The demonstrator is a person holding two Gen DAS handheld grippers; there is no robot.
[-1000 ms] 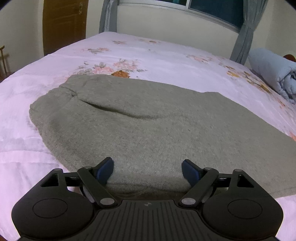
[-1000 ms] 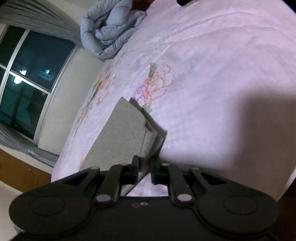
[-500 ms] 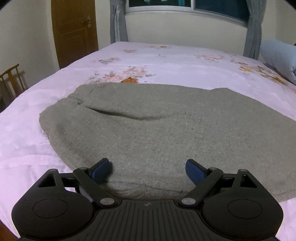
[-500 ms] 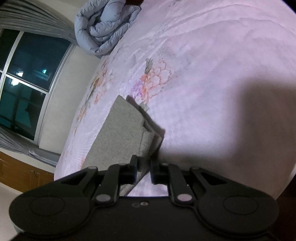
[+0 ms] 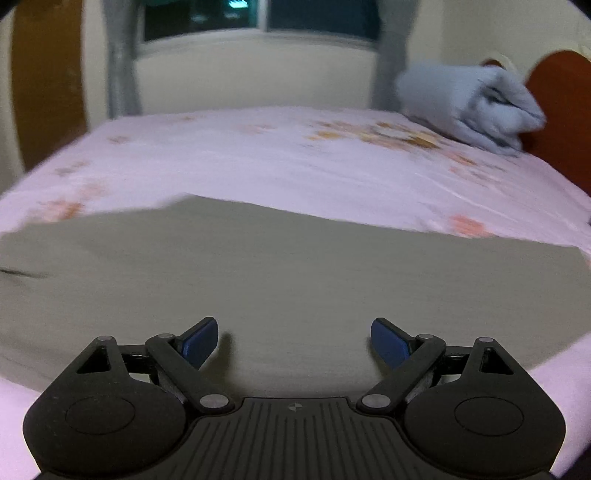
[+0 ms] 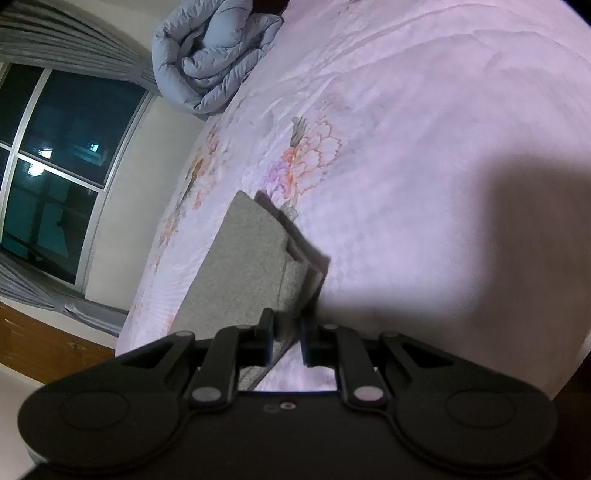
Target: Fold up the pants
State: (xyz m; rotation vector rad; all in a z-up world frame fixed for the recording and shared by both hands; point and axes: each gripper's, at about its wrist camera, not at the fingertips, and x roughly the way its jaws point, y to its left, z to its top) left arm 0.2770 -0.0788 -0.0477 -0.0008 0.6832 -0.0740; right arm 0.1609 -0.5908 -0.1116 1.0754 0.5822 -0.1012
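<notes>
The grey pants [image 5: 280, 273] lie flat across the pink floral bed sheet [image 5: 280, 155] in the left wrist view. My left gripper [image 5: 293, 341] is open and empty, hovering just above the near edge of the pants. In the right wrist view my right gripper [image 6: 287, 334] is shut on the end of the grey pants [image 6: 247, 258], with the cloth pinched between the pads and the folded layers lifted a little off the sheet [image 6: 424, 147].
A rolled light-blue duvet [image 5: 469, 107] lies at the far right by the red-brown headboard [image 5: 561, 107]; it also shows in the right wrist view [image 6: 210, 55]. A window with grey curtains [image 5: 258, 18] and a wooden door [image 5: 48, 74] stand behind the bed.
My left gripper has swung to the right along the pants, so the duvet and headboard have come into view; the image is blurred. My right gripper still holds the pants end and has barely moved.
</notes>
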